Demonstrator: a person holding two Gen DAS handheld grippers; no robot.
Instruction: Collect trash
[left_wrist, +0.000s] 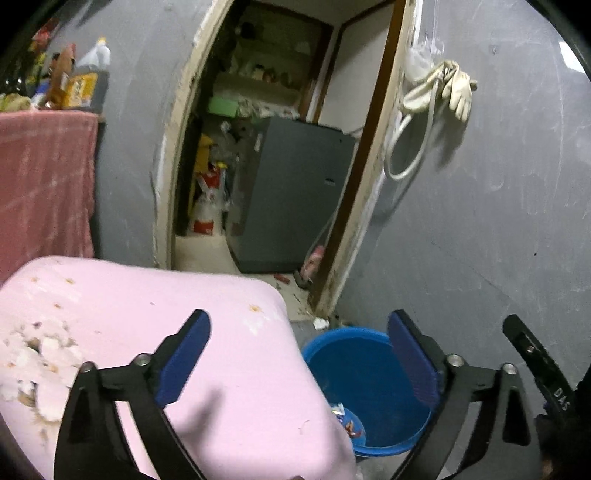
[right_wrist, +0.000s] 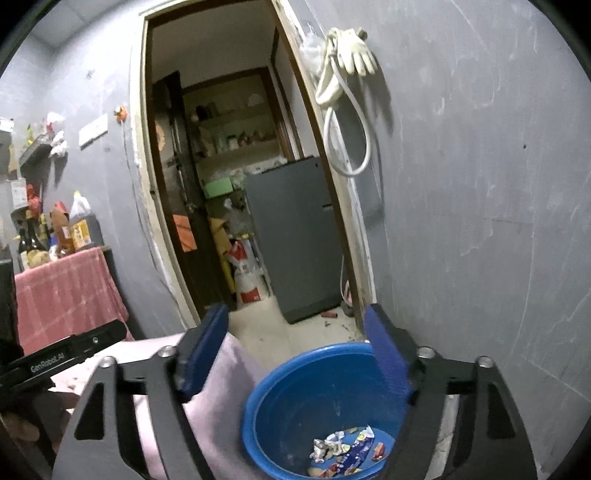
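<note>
Fingers on both my grippers are standing wide apart, gripping nothing, above the blue bucket (right_wrist: 325, 402).

I am holding the right gripper (right_wrist: 299, 354) over the bucket's rim, looking down at crumpled wrappers (right_wrist: 347, 452) lying on its bottom. I am keeping the left gripper (left_wrist: 299, 358) beside it, one finger over the pink cushion (left_wrist: 192, 354), the other over the bucket (left_wrist: 365, 384), which is sitting on the floor against the grey wall (left_wrist: 498, 221), near the doorway.
</note>
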